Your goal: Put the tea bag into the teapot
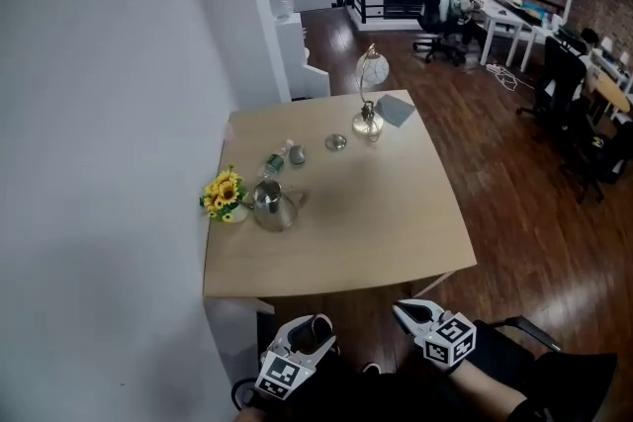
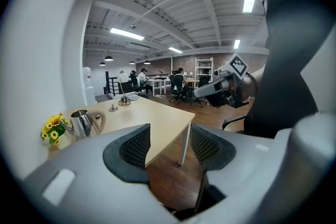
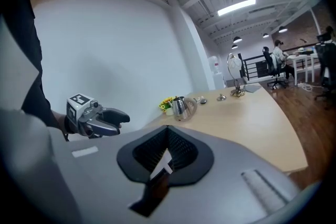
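Right claw (image 3: pixel 167 150) clamped on tea bag (image 3: pixel 163 166); left claw (image 2: pixel 169 144) agape, empty; teapot (image 1: pixel 274 207) well apart.

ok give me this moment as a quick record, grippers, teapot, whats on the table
left gripper: open, nothing between the jaws, held short of the table
right gripper: shut, also off the table
teapot: metal, upright on the table, toward the wall side
flowers: yellow, right beside the teapot
tea bag: not clearly made out
task: not yet begun
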`<state>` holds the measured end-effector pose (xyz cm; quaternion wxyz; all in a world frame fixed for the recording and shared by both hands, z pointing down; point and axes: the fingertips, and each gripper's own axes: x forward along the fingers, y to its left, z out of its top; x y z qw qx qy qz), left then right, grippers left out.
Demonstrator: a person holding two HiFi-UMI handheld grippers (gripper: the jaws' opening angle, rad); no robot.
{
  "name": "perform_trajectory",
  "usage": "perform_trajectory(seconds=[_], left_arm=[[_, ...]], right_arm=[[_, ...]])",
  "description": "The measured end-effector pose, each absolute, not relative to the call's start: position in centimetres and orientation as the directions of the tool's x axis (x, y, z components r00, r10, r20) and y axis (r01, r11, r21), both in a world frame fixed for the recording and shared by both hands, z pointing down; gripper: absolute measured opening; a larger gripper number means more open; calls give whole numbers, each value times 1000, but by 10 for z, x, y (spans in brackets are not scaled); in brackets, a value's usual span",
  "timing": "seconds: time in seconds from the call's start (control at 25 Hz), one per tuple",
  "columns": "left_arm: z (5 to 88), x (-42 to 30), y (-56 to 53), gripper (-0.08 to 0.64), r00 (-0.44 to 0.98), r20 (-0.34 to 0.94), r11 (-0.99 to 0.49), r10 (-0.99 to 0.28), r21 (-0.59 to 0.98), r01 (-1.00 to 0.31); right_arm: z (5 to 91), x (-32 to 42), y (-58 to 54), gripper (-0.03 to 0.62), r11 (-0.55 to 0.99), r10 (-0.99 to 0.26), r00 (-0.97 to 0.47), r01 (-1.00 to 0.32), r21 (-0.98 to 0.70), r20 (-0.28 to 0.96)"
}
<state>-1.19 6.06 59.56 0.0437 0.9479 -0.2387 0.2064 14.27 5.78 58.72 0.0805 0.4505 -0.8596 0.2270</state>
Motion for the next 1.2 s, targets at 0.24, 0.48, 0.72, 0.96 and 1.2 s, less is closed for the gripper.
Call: perform_trajectory(seconds=[0.24,0.48,0.72,0.96,1.2], left_arm=[[580,-8,102,236,796,409,-878,-447,-29,-478],[572,-14,121,236,792,406,-875,-455,-40,-482],[567,-30,125,236,787,384,-862,-482,-49,-504],[570,-41,124,236,778,382,-852,-499,-53,-520],[561,-41,116,236,782,364,-852,-506,-70,-519]], right_arm=[[575,153,96,8,493,-754,-578,-812,-314,312],[556,151,110,8,499,-771,-577,-811,-306,270],[549,131,115,8,522,-766,-594,-798,-302,246],[540,120,116,8,542,-762,-607,-789,-289,228],[534,123,116,8,540,-766,-602,-793,-282,225]])
